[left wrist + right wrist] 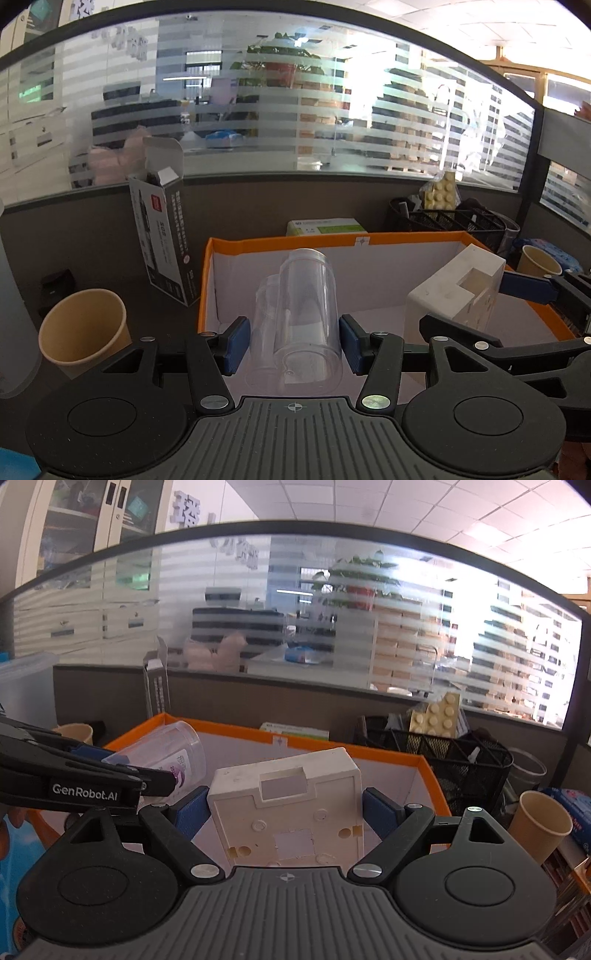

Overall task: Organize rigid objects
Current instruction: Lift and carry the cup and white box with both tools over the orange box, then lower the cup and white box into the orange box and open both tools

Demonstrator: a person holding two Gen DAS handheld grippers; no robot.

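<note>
Where the left gripper point(293, 341) works, its blue pads point(236, 345) clamp a clear plastic jar point(301, 325), tilted, held above the near edge of the orange-rimmed tray point(207, 280). Right gripper point(286, 812): fingers stand slightly apart beside a white plastic block point(291, 805); contact cannot be told. Block sits over the tray's right half. Outside the tray: paper cup point(83, 328) off its left edge, black carton point(162, 236) at its far-left corner, mesh basket point(443, 760) beyond its far-right corner.

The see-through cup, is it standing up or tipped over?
Tipped. The clear cup leans over between the left gripper's blue pads, above the orange-rimmed box, not standing on its base.
</note>
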